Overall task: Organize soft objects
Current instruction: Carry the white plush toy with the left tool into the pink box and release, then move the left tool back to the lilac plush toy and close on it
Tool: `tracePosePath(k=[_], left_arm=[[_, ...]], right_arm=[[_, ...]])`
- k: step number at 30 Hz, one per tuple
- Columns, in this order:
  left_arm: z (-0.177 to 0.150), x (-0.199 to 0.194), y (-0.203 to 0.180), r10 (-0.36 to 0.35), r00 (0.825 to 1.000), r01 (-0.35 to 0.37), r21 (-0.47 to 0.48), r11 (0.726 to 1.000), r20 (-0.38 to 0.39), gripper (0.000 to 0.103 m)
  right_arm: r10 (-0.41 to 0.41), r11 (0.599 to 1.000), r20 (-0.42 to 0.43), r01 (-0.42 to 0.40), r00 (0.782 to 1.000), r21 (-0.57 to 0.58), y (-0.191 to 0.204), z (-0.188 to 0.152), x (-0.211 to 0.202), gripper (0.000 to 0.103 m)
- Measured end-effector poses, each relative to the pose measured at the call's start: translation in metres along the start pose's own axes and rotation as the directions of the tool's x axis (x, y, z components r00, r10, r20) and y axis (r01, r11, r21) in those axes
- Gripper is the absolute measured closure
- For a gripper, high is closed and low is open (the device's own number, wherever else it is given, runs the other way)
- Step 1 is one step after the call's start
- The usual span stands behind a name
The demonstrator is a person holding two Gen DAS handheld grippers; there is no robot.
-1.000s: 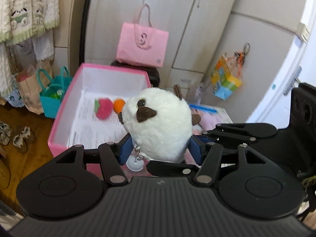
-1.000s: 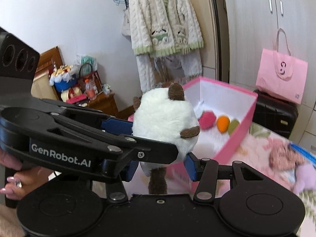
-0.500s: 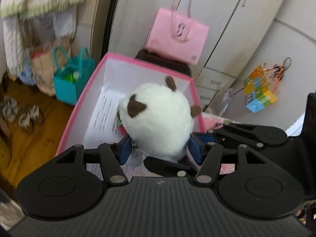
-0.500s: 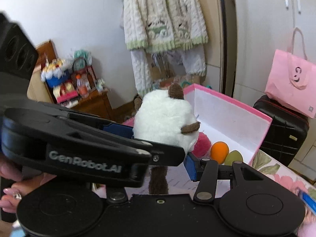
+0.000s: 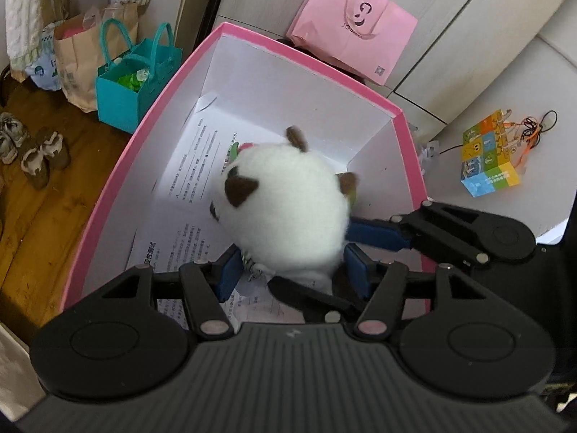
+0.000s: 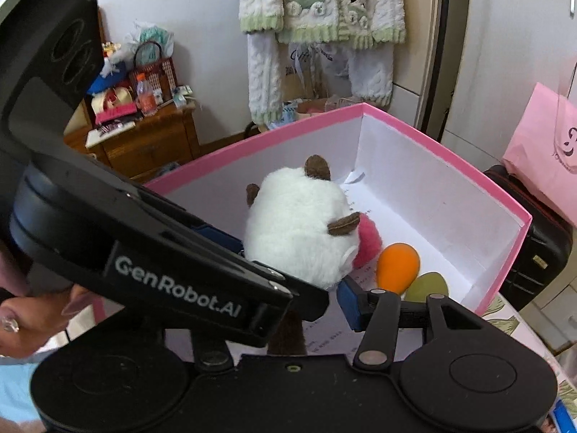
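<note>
A round white plush toy with brown ears [image 5: 288, 213] hangs over the inside of the pink box [image 5: 303, 61]. Both grippers hold it from opposite sides: my left gripper [image 5: 292, 270] is shut on its lower body, and my right gripper [image 6: 288, 281] is shut on it too, its blue pad [image 6: 348, 303] against the plush [image 6: 295, 231]. In the right wrist view the box [image 6: 432, 144] holds a pink soft toy [image 6: 368, 241], an orange one [image 6: 398, 263] and a green one [image 6: 431, 285] beside the plush.
Printed paper sheets [image 5: 194, 173] line the box floor. A teal bag [image 5: 133, 83] and shoes [image 5: 39, 155] stand on the wooden floor to the left. A pink tote [image 5: 353, 25] leans on the cupboard behind. A black suitcase [image 6: 533, 252] stands by the box.
Both grippers have carried the plush forward from in front of the box to over its inside and lowered it. The grips have not changed.
</note>
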State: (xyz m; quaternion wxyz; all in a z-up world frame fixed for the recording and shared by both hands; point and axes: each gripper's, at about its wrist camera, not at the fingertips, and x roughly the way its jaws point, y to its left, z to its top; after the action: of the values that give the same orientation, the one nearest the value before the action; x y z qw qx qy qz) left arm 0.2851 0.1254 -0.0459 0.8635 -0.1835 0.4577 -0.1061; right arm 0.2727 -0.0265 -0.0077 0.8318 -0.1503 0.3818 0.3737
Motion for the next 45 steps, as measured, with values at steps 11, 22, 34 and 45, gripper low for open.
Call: tracePosePath(k=[11, 22, 34, 45], left_arm=[[-0.013, -0.049, -0.018, 0.04, 0.99, -0.064, 0.172, 0.983, 0.137, 0.038], [-0.044, -0.115, -0.059, 0.03, 0.981, -0.097, 0.353, 0.931, 0.193, 0.033], [-0.095, -0.171, -0.105, 0.003, 0.98, -0.1, 0.483, 0.87, 0.197, 0.029], [-0.161, -0.188, -0.144, -0.093, 0.984, -0.028, 0.643, 0.765, 0.154, 0.029]], right_arm=[[-0.082, 0.997, 0.077, 0.082, 0.994, 0.005, 0.003, -0.016, -0.035, 0.029], [-0.178, 0.984, 0.083, 0.176, 0.98, 0.034, 0.023, -0.04, -0.095, 0.029], [-0.18, 0.983, 0.093, 0.175, 0.979, 0.06, 0.04, -0.074, -0.172, 0.028], [-0.234, 0.961, 0.187, 0.198, 0.954, 0.191, 0.024, -0.141, -0.247, 0.027]])
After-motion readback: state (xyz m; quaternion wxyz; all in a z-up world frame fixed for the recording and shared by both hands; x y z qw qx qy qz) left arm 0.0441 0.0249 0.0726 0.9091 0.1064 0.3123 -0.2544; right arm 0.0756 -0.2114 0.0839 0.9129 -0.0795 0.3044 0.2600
